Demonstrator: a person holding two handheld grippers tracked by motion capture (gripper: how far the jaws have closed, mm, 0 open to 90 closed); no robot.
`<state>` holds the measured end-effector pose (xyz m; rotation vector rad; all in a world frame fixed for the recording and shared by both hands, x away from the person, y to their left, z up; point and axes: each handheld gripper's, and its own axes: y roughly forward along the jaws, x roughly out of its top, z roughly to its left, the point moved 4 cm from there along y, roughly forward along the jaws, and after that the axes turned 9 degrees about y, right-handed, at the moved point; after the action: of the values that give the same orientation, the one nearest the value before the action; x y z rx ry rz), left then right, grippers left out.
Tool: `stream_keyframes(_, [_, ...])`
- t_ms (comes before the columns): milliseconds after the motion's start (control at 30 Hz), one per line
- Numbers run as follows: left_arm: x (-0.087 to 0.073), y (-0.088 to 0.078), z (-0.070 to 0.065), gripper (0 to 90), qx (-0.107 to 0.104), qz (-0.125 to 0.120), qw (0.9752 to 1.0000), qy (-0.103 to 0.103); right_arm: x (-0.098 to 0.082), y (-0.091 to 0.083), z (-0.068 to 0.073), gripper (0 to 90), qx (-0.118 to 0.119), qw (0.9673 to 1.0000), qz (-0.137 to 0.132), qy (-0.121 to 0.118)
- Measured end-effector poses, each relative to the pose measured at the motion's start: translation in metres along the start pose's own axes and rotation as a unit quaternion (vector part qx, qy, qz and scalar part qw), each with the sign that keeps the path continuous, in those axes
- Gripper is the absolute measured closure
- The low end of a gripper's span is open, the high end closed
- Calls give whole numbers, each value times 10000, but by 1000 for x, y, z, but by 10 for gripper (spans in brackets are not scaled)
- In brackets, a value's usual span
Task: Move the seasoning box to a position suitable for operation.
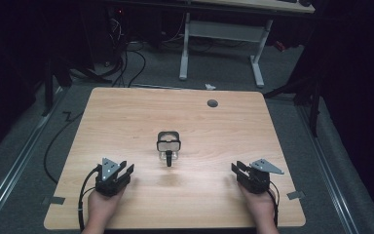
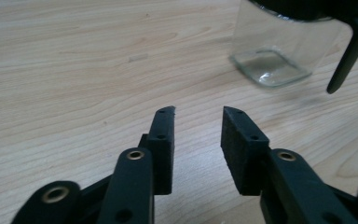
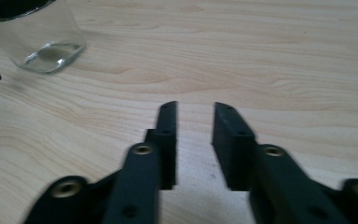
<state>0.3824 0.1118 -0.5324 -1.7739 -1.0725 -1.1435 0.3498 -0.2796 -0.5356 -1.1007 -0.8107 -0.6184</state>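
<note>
The glass jar (image 1: 168,147) stands upright mid-table, and I see my left gripper (image 1: 124,169) and right gripper (image 1: 237,169) near it on either side, about equally far, both with jaws apart and holding nothing.

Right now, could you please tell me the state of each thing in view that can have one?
Glass jar: upright at the middle of the table, black lid on, looks empty, held by nothing.
Left gripper: open, holding nothing, short of the jar.
Right gripper: open, holding nothing, jar off to one side.
</note>
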Motion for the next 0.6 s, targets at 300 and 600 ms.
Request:
stream_keyframes(300, [-6, 7, -19, 875, -112, 216, 9997, -90, 0, -4, -1, 900, -57, 9999, -87, -54])
stream_keyframes(600, [-31, 47, -96, 900, -148, 135, 9984, 531, -2, -2, 5, 900, 52, 9998, -101, -173])
